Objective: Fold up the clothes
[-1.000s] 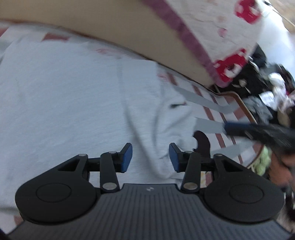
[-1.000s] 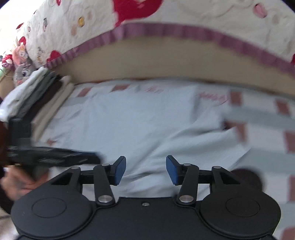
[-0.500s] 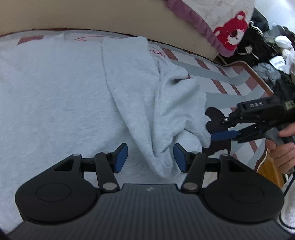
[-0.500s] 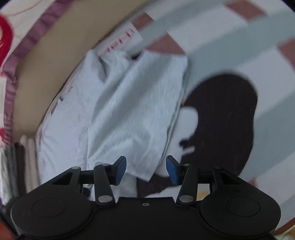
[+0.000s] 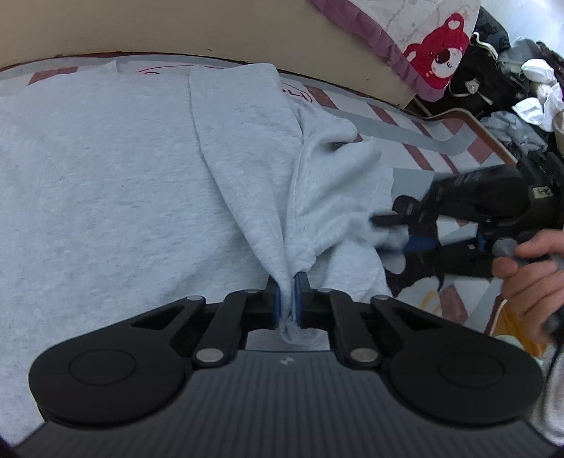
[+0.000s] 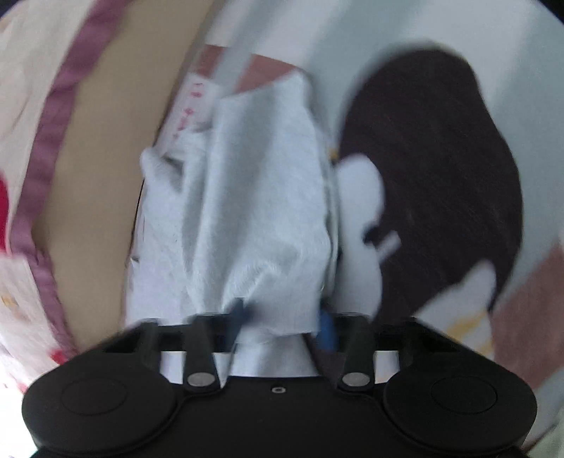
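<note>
A light grey sweatshirt (image 5: 105, 176) lies spread on a striped mat (image 5: 405, 127), with one side bunched into a ridge. My left gripper (image 5: 286, 282) pinches the near end of that ridge, its jaws closing and both blue pads pressed on the cloth. In the left wrist view my right gripper (image 5: 398, 239) reaches in from the right at the bunched edge. The right wrist view is blurred: the grey cloth (image 6: 261, 197) fills the gap of my right gripper (image 6: 282, 317). Its jaws are closing but still stand wide.
A beige bed side (image 5: 176, 24) runs along the mat's far edge, under a quilt with a red bear (image 5: 437, 53). Bags and loose clothes (image 5: 493, 70) are piled at the far right. A person's hand (image 5: 528, 274) holds the right gripper. A dark cartoon print (image 6: 440, 169) marks the mat.
The left jaws stood open around the grey fold and now pinch it. The right gripper rolled, came down to the bunched edge and now has cloth between its jaws.
</note>
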Action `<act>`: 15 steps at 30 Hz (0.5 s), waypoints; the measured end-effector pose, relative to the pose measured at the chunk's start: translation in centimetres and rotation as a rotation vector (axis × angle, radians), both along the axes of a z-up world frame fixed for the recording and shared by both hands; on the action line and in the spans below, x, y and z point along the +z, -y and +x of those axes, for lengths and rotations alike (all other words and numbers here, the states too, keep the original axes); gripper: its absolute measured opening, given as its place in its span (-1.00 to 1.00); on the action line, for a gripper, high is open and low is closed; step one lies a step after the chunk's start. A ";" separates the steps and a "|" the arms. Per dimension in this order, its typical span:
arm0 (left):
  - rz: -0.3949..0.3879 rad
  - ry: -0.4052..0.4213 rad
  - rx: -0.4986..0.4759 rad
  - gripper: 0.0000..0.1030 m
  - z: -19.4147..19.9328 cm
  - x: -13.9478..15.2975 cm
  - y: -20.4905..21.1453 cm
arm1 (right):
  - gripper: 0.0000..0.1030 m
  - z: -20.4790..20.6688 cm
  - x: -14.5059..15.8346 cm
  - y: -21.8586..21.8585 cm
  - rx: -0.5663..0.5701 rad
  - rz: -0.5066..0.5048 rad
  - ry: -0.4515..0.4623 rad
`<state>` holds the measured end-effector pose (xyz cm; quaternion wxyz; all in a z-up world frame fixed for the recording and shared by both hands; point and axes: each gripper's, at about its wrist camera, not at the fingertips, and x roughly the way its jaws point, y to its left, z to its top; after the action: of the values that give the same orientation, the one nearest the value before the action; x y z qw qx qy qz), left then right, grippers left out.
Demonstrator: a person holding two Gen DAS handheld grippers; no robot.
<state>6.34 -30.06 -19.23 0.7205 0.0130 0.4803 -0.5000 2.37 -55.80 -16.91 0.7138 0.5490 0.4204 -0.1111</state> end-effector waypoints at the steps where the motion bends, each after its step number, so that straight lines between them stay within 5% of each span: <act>1: -0.009 -0.021 -0.001 -0.85 0.2 0.2 -0.2 | -0.71 0.4 0.6 -0.1 0.027 -0.054 0.022; 4: -0.029 -0.048 -0.009 -0.86 0.8 1.0 -0.6 | -0.74 1.1 3.1 -0.7 0.080 -0.178 0.137; 8: 0.032 0.039 0.008 -0.86 -0.3 1.8 -0.6 | -0.75 3.4 8.0 -3.7 0.247 -0.349 0.352; 11: 0.059 0.020 0.060 -0.86 -0.8 0.9 -1.0 | -0.77 5.6 11.2 -6.6 0.413 -0.304 0.464; 15: 0.047 -0.048 0.071 -0.82 -0.3 0.0 -1.2 | -0.79 7.0 12.1 -11.0 0.704 -0.437 0.472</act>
<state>5.99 -28.86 -19.23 0.7256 0.0013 0.5091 -0.4629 9.34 -44.76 -4.83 0.8828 0.2202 0.3741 0.1795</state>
